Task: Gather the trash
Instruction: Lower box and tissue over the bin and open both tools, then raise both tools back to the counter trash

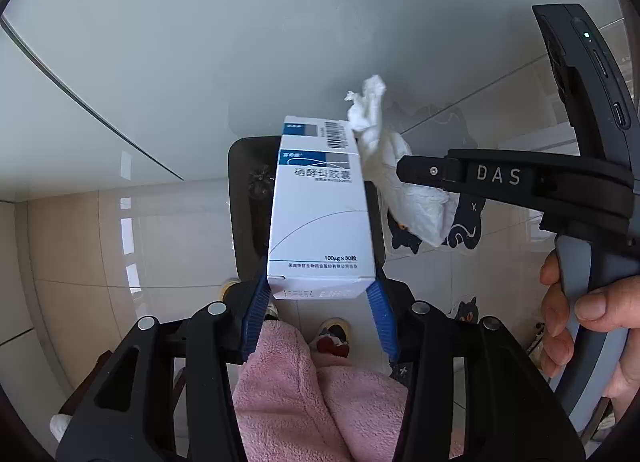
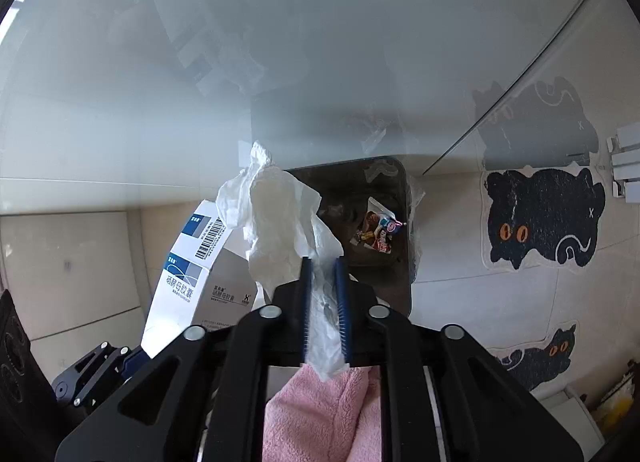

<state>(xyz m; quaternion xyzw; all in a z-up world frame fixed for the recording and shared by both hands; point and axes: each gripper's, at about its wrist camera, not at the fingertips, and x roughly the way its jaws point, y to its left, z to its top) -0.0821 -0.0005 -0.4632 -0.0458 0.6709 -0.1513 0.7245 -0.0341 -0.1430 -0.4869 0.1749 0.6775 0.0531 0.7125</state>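
Observation:
My left gripper [image 1: 322, 282] is shut on a white and blue medicine box [image 1: 320, 206], held upright above a dark trash bin [image 1: 244, 198] on the floor. My right gripper [image 2: 323, 262] is shut on a crumpled white tissue [image 2: 276, 218], held over the same bin [image 2: 396, 262], which has colourful wrappers [image 2: 378, 228] inside. The box also shows at the left of the right wrist view [image 2: 188, 274]. The right gripper with the tissue [image 1: 396, 170] shows at the right of the left wrist view, close beside the box.
A glass tabletop [image 2: 200, 62] lies beyond the bin. Black cat-shaped mats [image 2: 544, 218] lie on the tiled floor to the right. Pink fleece legs [image 1: 312, 394] are below the grippers. A hand [image 1: 580, 322] grips the right tool's handle.

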